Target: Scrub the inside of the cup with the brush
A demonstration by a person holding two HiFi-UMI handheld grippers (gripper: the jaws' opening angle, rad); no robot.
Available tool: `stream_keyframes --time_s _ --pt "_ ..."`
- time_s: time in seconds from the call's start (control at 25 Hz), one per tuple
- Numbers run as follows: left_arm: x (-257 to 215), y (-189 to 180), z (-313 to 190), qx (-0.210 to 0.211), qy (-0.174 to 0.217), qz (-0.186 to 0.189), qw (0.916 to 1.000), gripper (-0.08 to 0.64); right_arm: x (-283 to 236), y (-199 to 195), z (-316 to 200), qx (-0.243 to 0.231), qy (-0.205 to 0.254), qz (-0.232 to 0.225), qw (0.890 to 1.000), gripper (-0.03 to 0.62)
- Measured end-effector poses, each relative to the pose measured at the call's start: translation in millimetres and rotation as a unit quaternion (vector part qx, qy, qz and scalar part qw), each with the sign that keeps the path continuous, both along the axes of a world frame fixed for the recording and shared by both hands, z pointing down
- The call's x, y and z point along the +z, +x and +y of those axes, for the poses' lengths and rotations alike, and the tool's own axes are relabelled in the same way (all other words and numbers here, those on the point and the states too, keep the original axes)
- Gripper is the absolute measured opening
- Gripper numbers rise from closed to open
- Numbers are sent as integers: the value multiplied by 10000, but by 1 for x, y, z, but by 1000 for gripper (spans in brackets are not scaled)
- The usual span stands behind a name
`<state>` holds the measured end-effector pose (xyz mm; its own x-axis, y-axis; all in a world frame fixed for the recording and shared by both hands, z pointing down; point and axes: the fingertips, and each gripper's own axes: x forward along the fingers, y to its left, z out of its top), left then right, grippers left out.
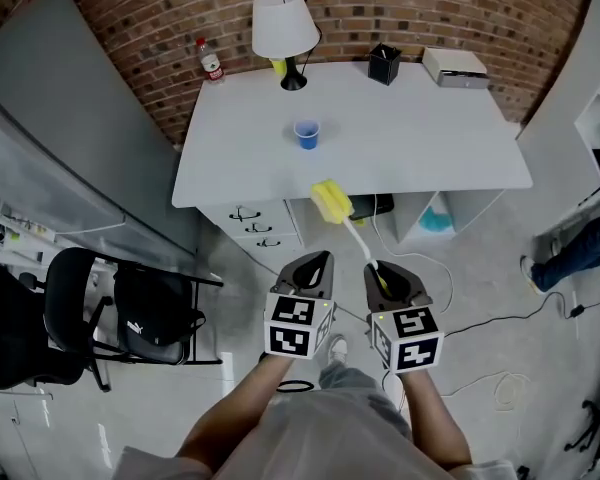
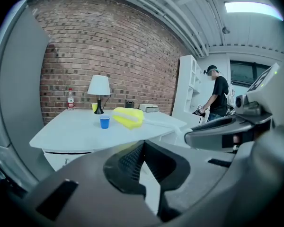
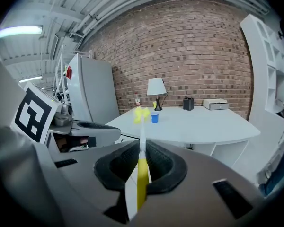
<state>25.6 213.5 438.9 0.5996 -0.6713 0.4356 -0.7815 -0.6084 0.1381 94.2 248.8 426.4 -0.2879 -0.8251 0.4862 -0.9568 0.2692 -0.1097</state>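
Brush (image 1: 332, 202) — spongy yellow head, slim white stem — clamped in right claw (image 1: 378, 273)

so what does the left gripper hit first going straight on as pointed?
Likely the front edge of the white table, or the drawers under it. The yellow brush head sits just above that line; depth unclear.

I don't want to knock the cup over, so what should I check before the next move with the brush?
1. Brush gripped by right gripper: ok, jaws shut on its handle.
2. Left gripper empty: ok, but jaws shut.
3. Cup upright on table: ok.
4. Cup within reach: not ok, both grippers are short of the table edge.
5. Cup's inside empty: cannot tell.
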Motion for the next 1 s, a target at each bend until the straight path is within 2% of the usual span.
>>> stream_keyframes --time_s 0.4,0.68,1.0 --pt "-1 15 -29 -128 36 -104 9999 6 1 21 -30 -86 8 -100 9999 41" --pt "2 5 -54 -171 -10 -5 9999 6 3 13 -55 -125 -13 -25 9999 41" --pt "10 -14 -111 30 -75 142 9999 6 9 -5 -108 66 -79 71 9999 41"
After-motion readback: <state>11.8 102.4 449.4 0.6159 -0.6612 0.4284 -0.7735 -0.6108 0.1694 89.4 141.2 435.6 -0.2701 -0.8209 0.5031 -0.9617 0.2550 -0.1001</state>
